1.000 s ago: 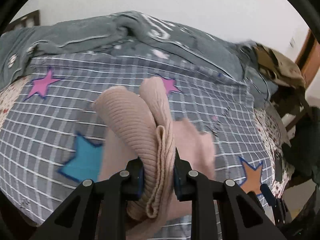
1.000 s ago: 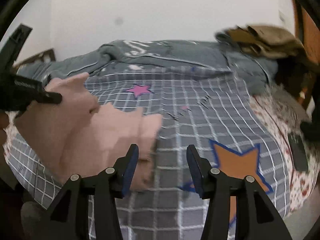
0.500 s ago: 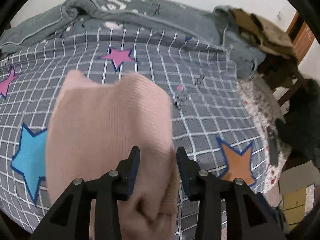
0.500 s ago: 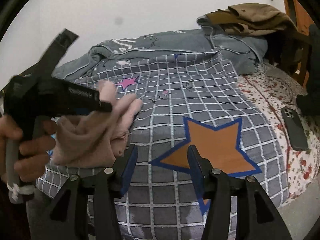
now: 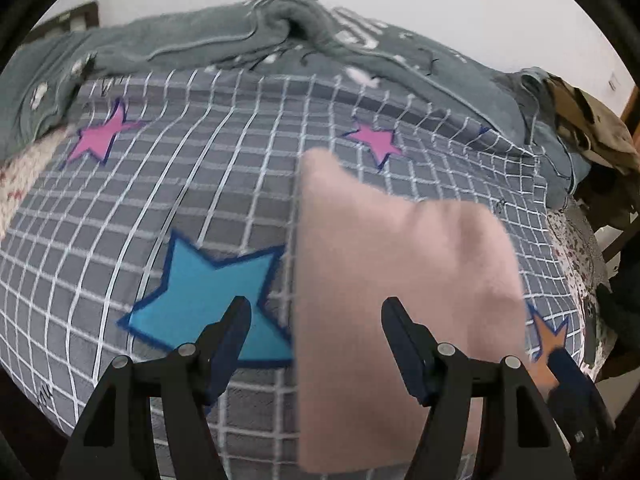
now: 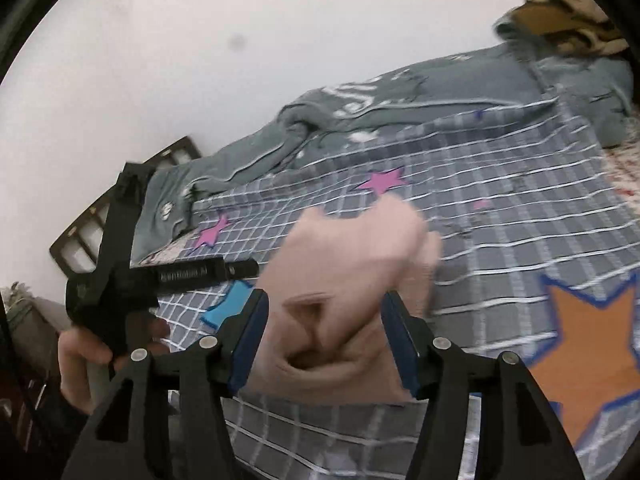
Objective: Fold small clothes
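Note:
A small pink knitted garment (image 5: 400, 280) lies on the grey checked bedspread (image 5: 224, 184). My left gripper (image 5: 316, 320) is open just above its near left edge; the cloth shows between and beyond the spread fingers. In the right wrist view the same pink garment (image 6: 352, 280) sits bunched between my right gripper's (image 6: 328, 312) open fingers, which stand around it. The left gripper (image 6: 248, 268) shows there at the left, held in a hand.
A rumpled grey-green blanket (image 5: 240, 40) lies along the far side of the bed by the white wall. Brown clothes (image 5: 588, 128) are piled at the far right. The bedspread has pink, blue (image 5: 208, 292) and orange (image 6: 592, 340) stars. A dark wooden frame (image 6: 104, 216) stands at the left.
My left gripper has opened and let go of the pink garment, which now lies on the bed. My right gripper has moved left so that its fingers stand around the garment.

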The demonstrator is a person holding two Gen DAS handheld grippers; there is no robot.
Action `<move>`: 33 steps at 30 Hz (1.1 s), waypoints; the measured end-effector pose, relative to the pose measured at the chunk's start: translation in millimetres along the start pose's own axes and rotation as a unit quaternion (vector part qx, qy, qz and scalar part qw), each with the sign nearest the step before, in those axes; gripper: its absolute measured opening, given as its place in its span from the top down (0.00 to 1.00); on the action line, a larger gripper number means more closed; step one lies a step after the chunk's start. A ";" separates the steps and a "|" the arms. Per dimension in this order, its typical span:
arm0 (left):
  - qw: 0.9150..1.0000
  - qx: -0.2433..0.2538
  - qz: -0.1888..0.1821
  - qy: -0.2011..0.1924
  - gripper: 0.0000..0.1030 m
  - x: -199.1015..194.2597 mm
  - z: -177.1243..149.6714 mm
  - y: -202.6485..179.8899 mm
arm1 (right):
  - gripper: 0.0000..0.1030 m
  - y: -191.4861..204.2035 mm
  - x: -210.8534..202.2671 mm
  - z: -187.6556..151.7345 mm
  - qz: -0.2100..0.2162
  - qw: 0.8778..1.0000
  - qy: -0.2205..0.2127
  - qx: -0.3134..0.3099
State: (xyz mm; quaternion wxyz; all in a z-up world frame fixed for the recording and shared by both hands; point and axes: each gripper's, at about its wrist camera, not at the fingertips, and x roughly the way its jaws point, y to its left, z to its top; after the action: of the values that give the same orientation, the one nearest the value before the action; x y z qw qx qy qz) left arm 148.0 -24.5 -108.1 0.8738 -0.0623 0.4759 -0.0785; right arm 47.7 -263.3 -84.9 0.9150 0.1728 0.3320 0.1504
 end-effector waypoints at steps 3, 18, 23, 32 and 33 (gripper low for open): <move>1.000 -0.010 -0.011 0.012 0.36 6.9 -9.5 13.4 | 0.65 7.4 25.5 -7.0 -0.021 1.000 0.015 -0.014; 0.998 0.048 -0.045 0.012 0.36 14.4 -18.9 -2.8 | 0.59 -33.4 28.2 -31.6 -0.093 0.995 0.018 -0.014; 0.998 0.047 -0.049 0.010 0.36 13.8 -12.4 3.9 | 0.49 -33.6 34.7 -1.6 -0.072 0.997 0.008 0.008; 0.997 0.050 -0.063 0.008 0.36 19.5 -4.5 4.6 | 0.85 -46.0 59.0 -1.7 -0.048 0.998 0.020 0.022; 0.997 0.053 -0.064 0.006 0.36 20.0 -4.1 3.4 | 0.88 -48.0 49.8 -2.9 -0.039 0.999 -0.003 0.020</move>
State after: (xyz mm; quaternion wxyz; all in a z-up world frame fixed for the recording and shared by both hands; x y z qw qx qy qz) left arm 155.5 -25.2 -127.4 0.8660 -0.0453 0.4717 -0.1596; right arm 90.0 -286.2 -134.6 0.9176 0.1786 0.3384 0.1076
